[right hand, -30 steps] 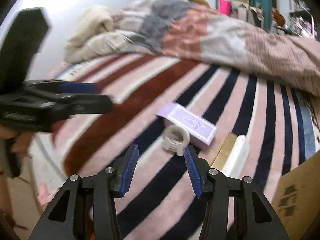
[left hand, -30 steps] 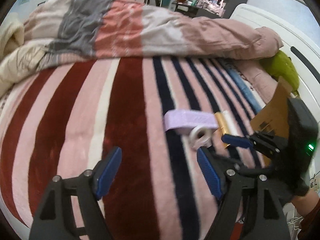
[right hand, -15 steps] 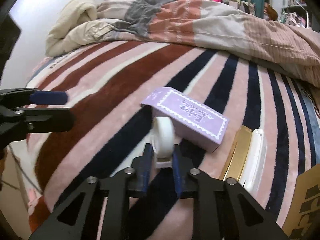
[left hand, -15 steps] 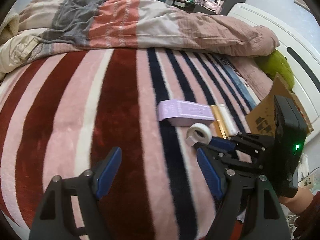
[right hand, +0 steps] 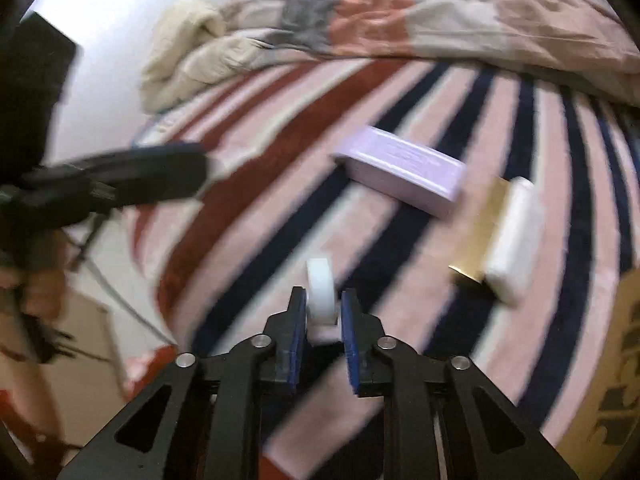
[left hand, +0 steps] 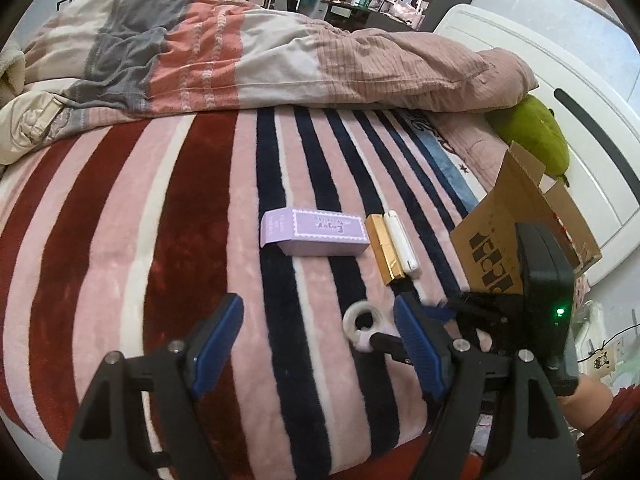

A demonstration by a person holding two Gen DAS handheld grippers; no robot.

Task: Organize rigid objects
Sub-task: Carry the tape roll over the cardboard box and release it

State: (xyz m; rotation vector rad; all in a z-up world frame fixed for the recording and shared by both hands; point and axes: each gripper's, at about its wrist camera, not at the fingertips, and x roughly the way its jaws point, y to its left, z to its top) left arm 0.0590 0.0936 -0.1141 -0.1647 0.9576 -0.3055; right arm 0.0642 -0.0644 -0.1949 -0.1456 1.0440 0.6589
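My right gripper (right hand: 324,312) is shut on a white tape dispenser (right hand: 321,292) and holds it above the striped blanket, near the bed's front edge; the dispenser also shows in the left wrist view (left hand: 362,326). A purple box (left hand: 314,232) lies on the blanket, with a gold bar (left hand: 385,249) and a white bar (left hand: 401,246) side by side to its right. In the right wrist view the purple box (right hand: 404,170), gold bar (right hand: 476,236) and white bar (right hand: 514,240) lie beyond the dispenser. My left gripper (left hand: 320,344) is open and empty, left of the dispenser.
A brown cardboard box (left hand: 516,224) stands at the right edge of the bed, also in the right wrist view (right hand: 604,380). A rumpled duvet (left hand: 240,48) covers the far half of the bed. A green plush (left hand: 536,136) lies by the white headboard (left hand: 560,92).
My right gripper closed on the tape dispenser beside the purple box, then lifted it and drew it back toward the bed's front edge. My left gripper stayed open.
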